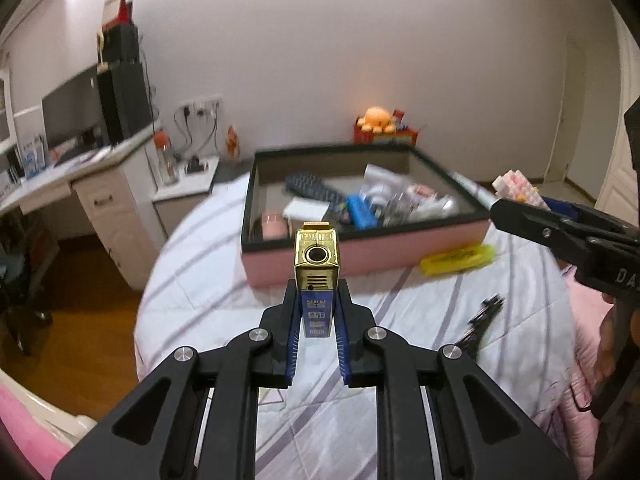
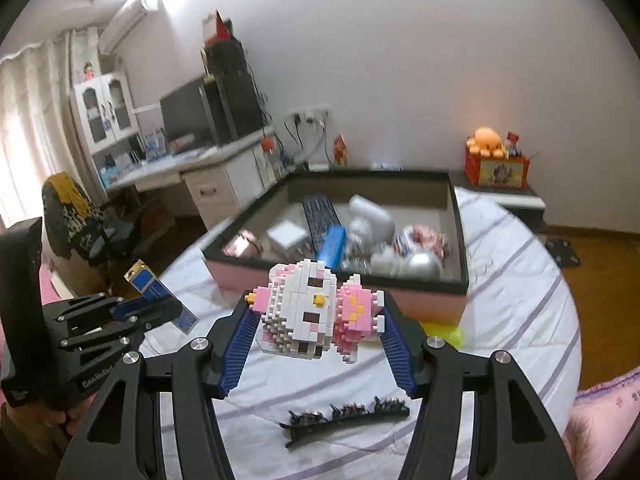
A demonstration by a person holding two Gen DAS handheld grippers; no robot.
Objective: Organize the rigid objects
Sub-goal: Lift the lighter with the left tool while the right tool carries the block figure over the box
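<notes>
My left gripper [image 1: 317,300] is shut on a gold and blue lighter [image 1: 316,276], held above the bed in front of the pink box [image 1: 360,256]. My right gripper [image 2: 316,312] is shut on a pink and white brick-built cat figure [image 2: 316,308], also held above the bed before the pink box [image 2: 344,296]. The box holds several items, among them a blue bar [image 2: 332,242] and a dark comb [image 2: 318,210]. The left gripper and the lighter [image 2: 154,286] show at the left of the right wrist view. The right gripper [image 1: 560,224] shows at the right of the left wrist view.
A yellow object [image 1: 456,260] lies on the striped bedspread [image 1: 400,320] beside the box. A black hair clip [image 2: 348,412] lies on the bed near me. A desk with a monitor [image 1: 72,108] stands at the left. An orange plush [image 2: 486,140] sits on a red box behind.
</notes>
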